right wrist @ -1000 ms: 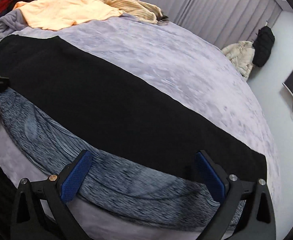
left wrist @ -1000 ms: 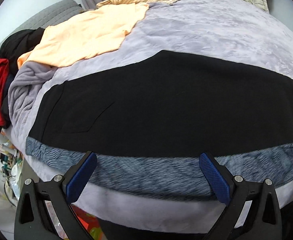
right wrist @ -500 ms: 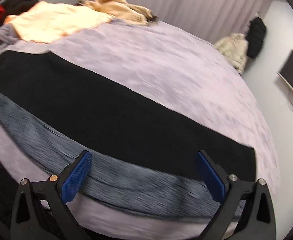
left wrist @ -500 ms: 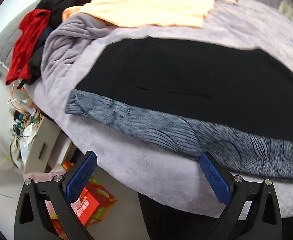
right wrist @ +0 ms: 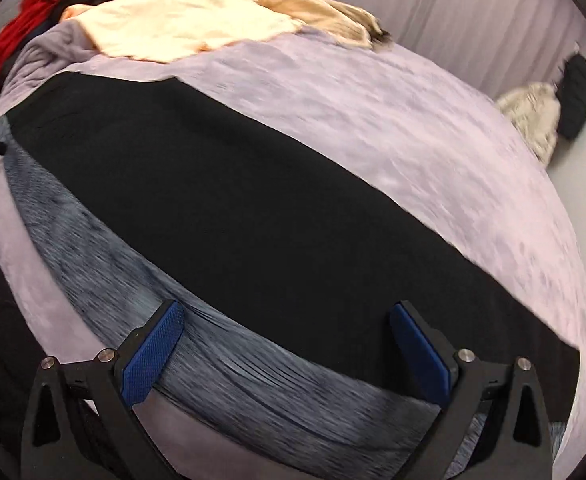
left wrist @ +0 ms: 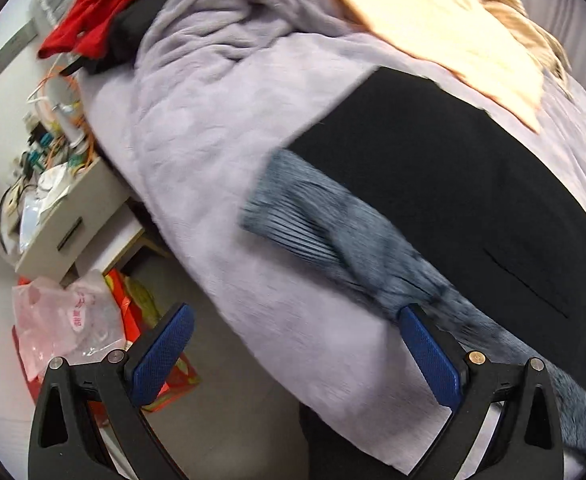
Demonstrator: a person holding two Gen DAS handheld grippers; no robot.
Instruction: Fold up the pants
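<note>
Your left gripper [left wrist: 297, 350] has its blue-padded jaws spread wide with nothing between them. It hangs over the near corner of the bed, above the lavender blanket [left wrist: 221, 168] where it drapes off the edge. Its right fingertip sits just over the near edge of a grey-blue streaked garment [left wrist: 333, 240].

Your right gripper [right wrist: 289, 344] is likewise fully open and holds nothing. It hovers above that same grey-blue garment [right wrist: 221, 364], close to the seam where it meets the black pants [right wrist: 253, 216].

The black pants [left wrist: 453, 184] lie flat and stretched lengthwise across the blanket [right wrist: 433, 128], with the grey-blue garment running alongside their near edge, touching or slightly tucked beneath them; which one is on top cannot be told.

Beyond the pants, a peach shirt [right wrist: 181, 28] is spread out, with a tan striped garment [right wrist: 317, 12] bunched beside it. A red cloth [left wrist: 89, 20] sits on a dark heap at the head of the bed.

On the floor by the bed is a pink plastic bag [left wrist: 69, 320] with red printing, too blurred to read, against a red box [left wrist: 161, 376].
</note>
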